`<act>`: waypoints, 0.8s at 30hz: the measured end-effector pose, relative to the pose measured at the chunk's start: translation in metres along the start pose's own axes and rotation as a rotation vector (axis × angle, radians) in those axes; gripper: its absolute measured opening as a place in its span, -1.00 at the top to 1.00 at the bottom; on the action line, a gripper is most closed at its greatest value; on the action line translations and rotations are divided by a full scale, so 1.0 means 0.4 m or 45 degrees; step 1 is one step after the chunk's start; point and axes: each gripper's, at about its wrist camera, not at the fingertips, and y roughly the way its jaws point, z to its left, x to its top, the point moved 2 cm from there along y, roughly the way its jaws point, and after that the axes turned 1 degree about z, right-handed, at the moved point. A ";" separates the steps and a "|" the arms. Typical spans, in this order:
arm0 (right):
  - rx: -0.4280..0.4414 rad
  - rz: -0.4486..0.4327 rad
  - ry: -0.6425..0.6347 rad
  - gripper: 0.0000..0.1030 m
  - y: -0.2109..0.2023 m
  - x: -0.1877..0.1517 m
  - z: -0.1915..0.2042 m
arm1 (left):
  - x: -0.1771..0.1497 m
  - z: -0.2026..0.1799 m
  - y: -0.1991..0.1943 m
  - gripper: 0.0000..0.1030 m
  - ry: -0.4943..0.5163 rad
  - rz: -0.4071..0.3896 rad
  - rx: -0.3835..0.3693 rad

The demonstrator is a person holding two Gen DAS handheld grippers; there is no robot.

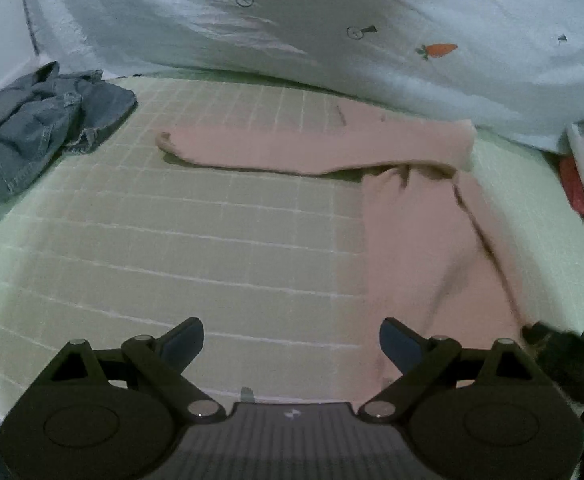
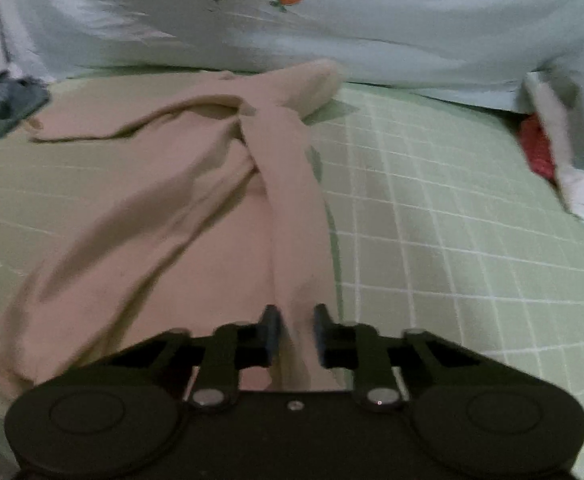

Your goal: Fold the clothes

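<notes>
A pink garment (image 1: 412,232) lies on the green checked bed sheet (image 1: 171,240). One long part (image 1: 312,148) stretches left across the bed; the rest runs toward me on the right. My left gripper (image 1: 292,340) is open and empty above bare sheet, left of the garment. In the right wrist view the garment (image 2: 163,220) is bunched and twisted. My right gripper (image 2: 296,336) has a band of the pink cloth (image 2: 296,240) between its nearly closed fingers.
A crumpled denim garment (image 1: 31,132) lies at the far left of the bed. A pale blue quilt with carrot prints (image 1: 332,20) is piled along the back. A red and white item (image 2: 548,152) sits at the right edge.
</notes>
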 end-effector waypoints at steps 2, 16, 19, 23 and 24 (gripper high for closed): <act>-0.042 -0.011 0.066 0.96 -0.011 0.008 0.000 | 0.011 0.041 0.003 -0.84 -0.014 -0.003 -0.010; 0.193 0.101 0.463 0.92 0.011 0.027 0.106 | 0.006 0.141 0.057 -0.84 -0.011 0.069 -0.103; 0.230 0.107 0.482 0.53 0.005 0.030 0.101 | 0.010 0.162 0.059 -0.84 -0.037 0.069 -0.096; 0.241 0.092 0.621 -0.22 -0.006 0.054 0.054 | 0.029 0.191 0.075 -0.84 -0.112 0.075 -0.084; 0.238 0.086 0.669 -0.35 -0.013 0.058 0.042 | 0.036 0.195 0.078 -0.84 -0.127 0.074 -0.082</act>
